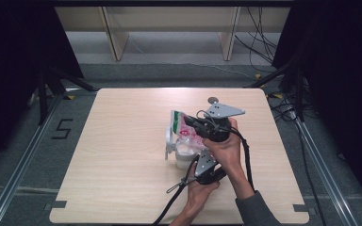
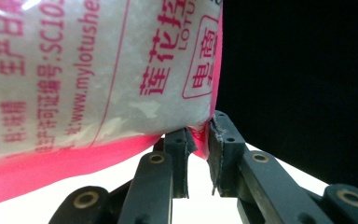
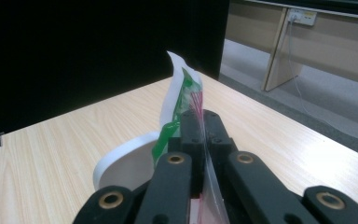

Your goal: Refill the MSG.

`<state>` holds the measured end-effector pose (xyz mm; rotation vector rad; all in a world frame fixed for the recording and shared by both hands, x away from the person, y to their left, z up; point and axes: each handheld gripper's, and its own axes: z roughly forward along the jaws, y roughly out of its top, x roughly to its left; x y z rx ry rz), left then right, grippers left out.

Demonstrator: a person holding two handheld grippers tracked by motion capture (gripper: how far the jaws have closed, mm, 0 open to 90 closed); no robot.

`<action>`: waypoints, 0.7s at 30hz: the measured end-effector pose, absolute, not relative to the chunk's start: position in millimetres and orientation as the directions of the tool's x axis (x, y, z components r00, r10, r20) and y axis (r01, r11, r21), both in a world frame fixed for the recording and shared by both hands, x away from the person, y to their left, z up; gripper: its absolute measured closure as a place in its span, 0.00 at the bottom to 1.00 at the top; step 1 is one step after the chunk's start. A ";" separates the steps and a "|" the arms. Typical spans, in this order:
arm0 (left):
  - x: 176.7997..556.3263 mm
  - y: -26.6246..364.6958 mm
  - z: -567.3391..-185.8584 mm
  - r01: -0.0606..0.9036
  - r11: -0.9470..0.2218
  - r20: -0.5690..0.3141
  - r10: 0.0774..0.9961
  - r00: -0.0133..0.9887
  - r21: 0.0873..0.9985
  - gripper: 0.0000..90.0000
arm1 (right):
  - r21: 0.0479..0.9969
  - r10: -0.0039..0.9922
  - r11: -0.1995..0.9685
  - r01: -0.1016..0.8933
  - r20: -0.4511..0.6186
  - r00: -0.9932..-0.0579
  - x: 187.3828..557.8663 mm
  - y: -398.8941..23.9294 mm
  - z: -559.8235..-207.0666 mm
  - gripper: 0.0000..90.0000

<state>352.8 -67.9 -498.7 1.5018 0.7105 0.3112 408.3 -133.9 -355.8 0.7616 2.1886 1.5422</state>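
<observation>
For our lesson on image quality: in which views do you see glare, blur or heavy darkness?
High view: evenly lit table, black sides. Left gripper view: the bag is close, its print blurred, with glare top left. Right gripper view: dark backdrop, sharp white cup.

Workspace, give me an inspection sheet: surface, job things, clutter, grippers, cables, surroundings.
Surface: light wood table, bare apart from the work.
Job's things: pink and white bag of white grains held tilted above a white cup.
Clutter: nothing seen.
Grippers: left gripper pinches the bag's pink corner; right gripper shut on the bag's green-printed edge.
Cables: black cable trails off the near edge; more cables on the floor far right.
Surroundings: black curtains both sides, wooden furniture legs behind, floor rails.
</observation>
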 end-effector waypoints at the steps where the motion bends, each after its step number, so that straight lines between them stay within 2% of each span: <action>1: 352.7 -68.2 -498.9 0.233 0.078 -0.232 0.603 0.764 0.969 0.87 | 0.939 0.614 0.261 0.225 0.019 -0.789 407.8 -133.8 -355.9 1.00; 5: 353.0 -68.6 -499.2 0.227 0.081 -0.229 0.602 0.765 0.970 0.87 | 0.942 0.607 0.260 0.210 0.010 -0.794 408.5 -133.8 -355.8 1.00; 7: 352.7 -68.8 -499.2 0.226 0.080 -0.228 0.599 0.768 0.971 0.87 | 0.935 0.619 0.259 0.242 0.032 -0.784 406.4 -133.5 -355.8 1.00; 11: 351.5 -68.3 -498.8 0.235 0.072 -0.230 0.604 0.763 0.969 0.87 | 0.935 0.619 0.259 0.245 0.034 -0.785 406.2 -133.5 -356.1 1.00; 21: 352.1 -68.7 -499.5 0.236 0.073 -0.231 0.604 0.763 0.969 0.87 | 0.942 0.608 0.264 0.206 0.004 -0.794 410.2 -133.9 -357.8 1.00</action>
